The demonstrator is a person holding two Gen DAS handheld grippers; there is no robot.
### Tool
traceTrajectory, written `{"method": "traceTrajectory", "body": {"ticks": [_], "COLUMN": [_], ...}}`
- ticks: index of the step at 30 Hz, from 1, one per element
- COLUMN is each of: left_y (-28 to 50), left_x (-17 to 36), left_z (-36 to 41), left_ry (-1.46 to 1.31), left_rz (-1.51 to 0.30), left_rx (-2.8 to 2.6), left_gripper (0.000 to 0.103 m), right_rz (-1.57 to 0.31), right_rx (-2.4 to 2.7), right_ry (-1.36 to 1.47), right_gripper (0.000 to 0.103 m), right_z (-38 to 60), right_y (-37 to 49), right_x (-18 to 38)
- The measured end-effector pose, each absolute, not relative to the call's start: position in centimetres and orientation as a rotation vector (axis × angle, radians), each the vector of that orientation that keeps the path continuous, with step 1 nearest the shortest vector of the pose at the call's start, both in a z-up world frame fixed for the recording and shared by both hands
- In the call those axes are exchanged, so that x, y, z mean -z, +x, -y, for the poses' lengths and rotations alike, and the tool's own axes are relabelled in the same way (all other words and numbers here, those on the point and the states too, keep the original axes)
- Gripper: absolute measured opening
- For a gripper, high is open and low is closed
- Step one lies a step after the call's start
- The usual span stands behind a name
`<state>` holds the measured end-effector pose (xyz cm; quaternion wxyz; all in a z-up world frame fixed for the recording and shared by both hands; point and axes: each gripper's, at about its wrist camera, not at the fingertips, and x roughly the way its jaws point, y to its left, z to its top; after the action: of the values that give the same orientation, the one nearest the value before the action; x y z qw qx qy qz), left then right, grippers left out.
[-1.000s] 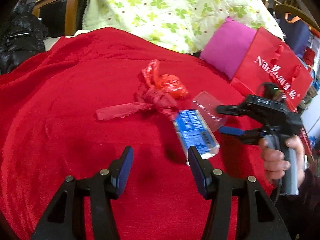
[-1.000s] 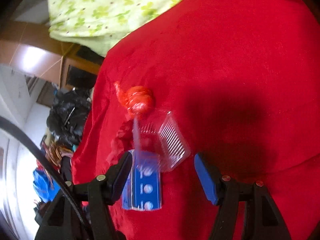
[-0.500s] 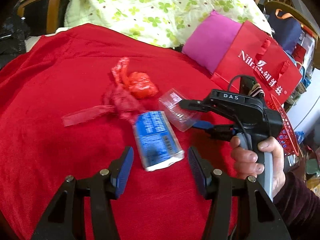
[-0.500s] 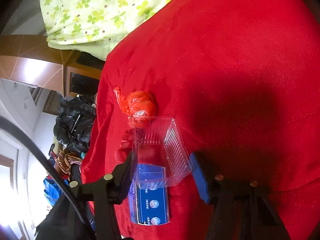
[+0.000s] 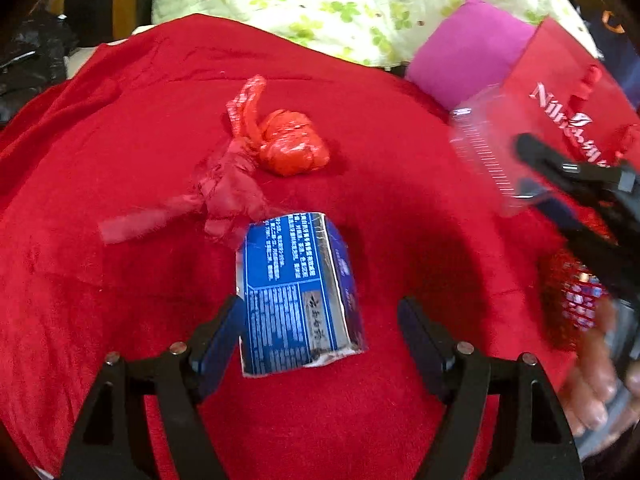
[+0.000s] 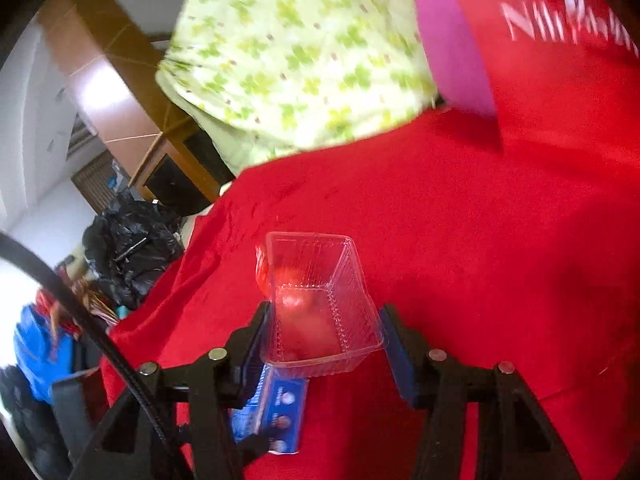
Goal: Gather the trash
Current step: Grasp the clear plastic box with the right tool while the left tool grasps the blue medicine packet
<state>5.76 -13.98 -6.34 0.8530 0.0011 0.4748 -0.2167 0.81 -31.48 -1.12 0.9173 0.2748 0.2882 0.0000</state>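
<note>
While clamped on the clear plastic tray (image 6: 320, 304) and holding it above the red blanket (image 6: 480, 260), right gripper (image 6: 324, 344), likely bound for the red gift bag (image 5: 568, 112). Left gripper (image 5: 320, 332), jaws just widened and empty, straddling the blue foil packet (image 5: 296, 292) for pickup. Beyond, red plastic bags (image 5: 276, 148), floral quilt (image 5: 360, 4), magenta pillow (image 5: 468, 60).
</note>
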Motion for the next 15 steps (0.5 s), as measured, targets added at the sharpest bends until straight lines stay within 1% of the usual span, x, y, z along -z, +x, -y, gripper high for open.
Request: {"method": "traceTrajectory", "body": {"ticks": [1,2,3,5,6,7,8,10,15], "left_y": [5.7,5.8,5.7,5.4,5.2,4.9,4.7,4.2,3.1], "left_x": [6.5,6.6,6.7,6.7,6.6,6.4,6.2,5.7,5.2], "left_z": [14.1,14.2,14.4,14.7,14.8,14.9,14.9,15.0,14.7], "left_ry": [0.015,0.031,0.051,0.089,0.093,0.095,0.093,0.096,0.082], "left_rz": [-0.997,-0.998,-1.001,-0.996,-0.992,-0.981,-0.976,-0.961,-0.967], "left_rx": [0.437,0.424,0.413,0.398,0.396,0.402,0.408,0.426,0.443], "left_gripper": [0.077,0.070,0.065,0.050,0.045,0.033,0.023,0.016,0.016], "right_rz": [-0.576,-0.560,-0.547,-0.527,-0.518,-0.508,-0.499,-0.475,-0.443], "right_rx": [0.008,0.013,0.017,0.028,0.032,0.033,0.033,0.037,0.052], "right_ry": [0.547,0.533,0.524,0.511,0.507,0.504,0.502,0.493,0.481], "right_gripper": [0.057,0.057,0.057,0.057,0.057,0.057,0.057,0.057,0.057], "right_z": [31.6,31.8,32.0,32.4,32.6,32.8,33.0,33.3,34.1], "right_y": [0.3,-0.3,-0.8,-1.7,-2.1,-2.5,-2.9,-3.9,-5.8], "right_x": [0.7,0.2,-0.1,-0.7,-0.9,-1.1,-1.3,-1.8,-2.5]}}
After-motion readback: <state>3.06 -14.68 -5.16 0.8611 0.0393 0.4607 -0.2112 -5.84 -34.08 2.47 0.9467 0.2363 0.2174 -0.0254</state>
